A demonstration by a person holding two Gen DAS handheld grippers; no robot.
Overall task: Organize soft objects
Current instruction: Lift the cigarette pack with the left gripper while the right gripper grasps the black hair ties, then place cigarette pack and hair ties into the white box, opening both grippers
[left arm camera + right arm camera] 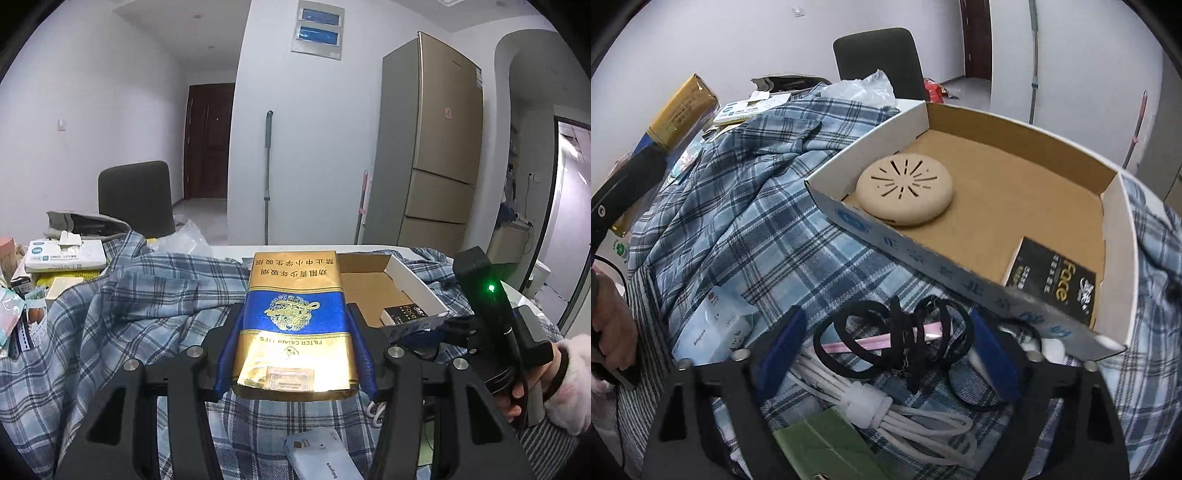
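While the carton hangs off the cloth, the scene runs from the left side to the right like this:

Tissue pack: a white pack (64, 254) sits on a stack at 9 o'clock in the left wrist view, beyond the shirt's edge.

Plaid shirt: the blue checked shirt (738, 192) lies rumpled across the table and under nearly everything else; it is the main soft thing to tidy.

Left gripper: the left gripper (295, 332) is clenched on the sides of a gold and blue cigarette carton (295, 317), which it holds lifted above the shirt, dead centre in its own view. In the right wrist view the same carton shows at 10 o'clock, up in the air.

Cardboard tray: the open tray (960, 269) rests on the shirt at 1 o'clock from the carton. Inside are a round beige disc (905, 194) toward its left end and a small black box (1052, 277) toward its right.

Right gripper: the right gripper (886, 347) has its jaws spread apart around a tangle of black hair ties (894, 339) lying on the shirt, just in front of the tray's near wall. Nothing is pinched yet.

Cable: a coiled white cable (886, 410) lies at 6 o'clock, touching the ties.

Next move, as I judge it: carry the carton over the tray's bare floor between disc and box before letting go. Close the right jaws on the ties only, keeping clear of the cable and the cloth below.
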